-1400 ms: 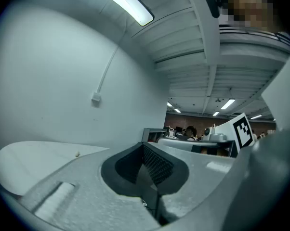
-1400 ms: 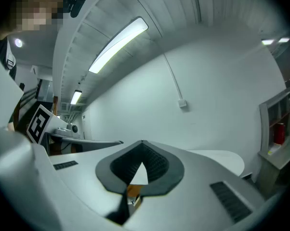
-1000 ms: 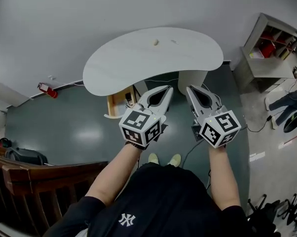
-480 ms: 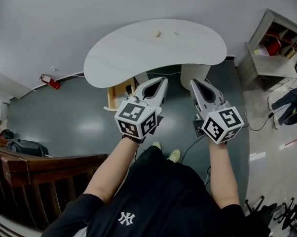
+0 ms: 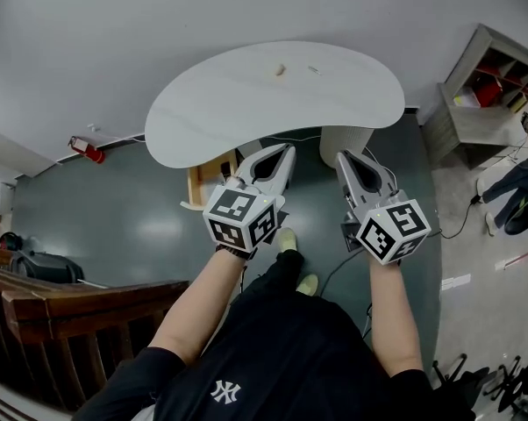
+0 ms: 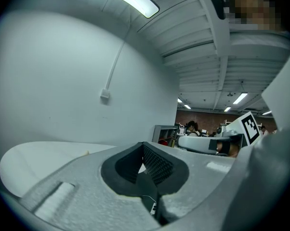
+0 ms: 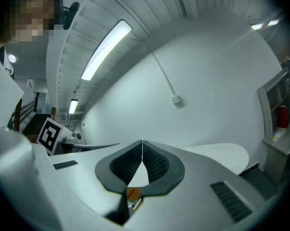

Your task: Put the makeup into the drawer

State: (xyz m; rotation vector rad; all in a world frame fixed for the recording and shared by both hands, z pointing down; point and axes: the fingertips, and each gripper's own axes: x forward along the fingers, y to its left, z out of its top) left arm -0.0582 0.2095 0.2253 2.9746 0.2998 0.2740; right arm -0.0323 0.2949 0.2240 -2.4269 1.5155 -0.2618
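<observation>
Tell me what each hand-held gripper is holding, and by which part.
Nothing is held: the left hand-held gripper and the right hand-held gripper are both shut and empty.

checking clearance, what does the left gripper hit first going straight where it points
Most likely the white table, near its front edge: the left gripper aims at it, though height is hard to judge.

You wear a black short-sleeved shirt point(image 5: 290, 358) with 1 white emblem point(image 5: 224, 390) at 7 o'clock. Your left gripper point(image 5: 288, 149) and right gripper point(image 5: 341, 157) are pale grey, each carrying 1 black-and-white marker cube point(image 5: 240, 220).
</observation>
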